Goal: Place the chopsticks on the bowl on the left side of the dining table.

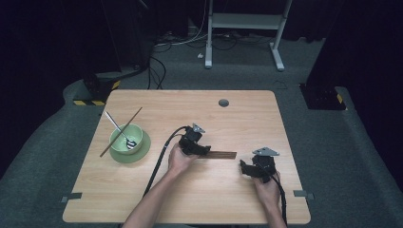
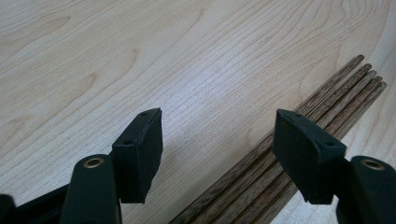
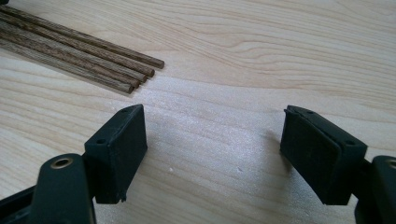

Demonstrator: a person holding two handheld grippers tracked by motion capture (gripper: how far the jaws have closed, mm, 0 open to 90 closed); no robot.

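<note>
1. At table centre, high view: the left gripper (image 1: pixel 205 149) sits low over the near end of a bundle of dark wooden chopsticks (image 1: pixel 223 154), which lies flat and runs off to the right. The right gripper (image 1: pixel 244 168) rests just right of and below the bundle's far end, near but apart from it. At the table's left a green bowl (image 1: pixel 121 135) on a green plate (image 1: pixel 142 149) holds a spoon (image 1: pixel 119 129), with one single chopstick (image 1: pixel 120 125) leaning across the bowl's rim.

2. Left gripper view: jaws stand wide, nothing pinched. The chopsticks (image 2: pixel 280 154) run diagonally from bottom centre to upper right. The bundle passes under the right-hand pad; whether they touch I cannot tell. The left-hand pad stands well off it over the bare table (image 2: pixel 140 56).

3. Right gripper view: jaws stand wide over bare wood, holding nothing. The chopstick tips (image 3: pixel 116 70) lie at upper left, ahead of the left-hand pad and outside the gap.
</note>
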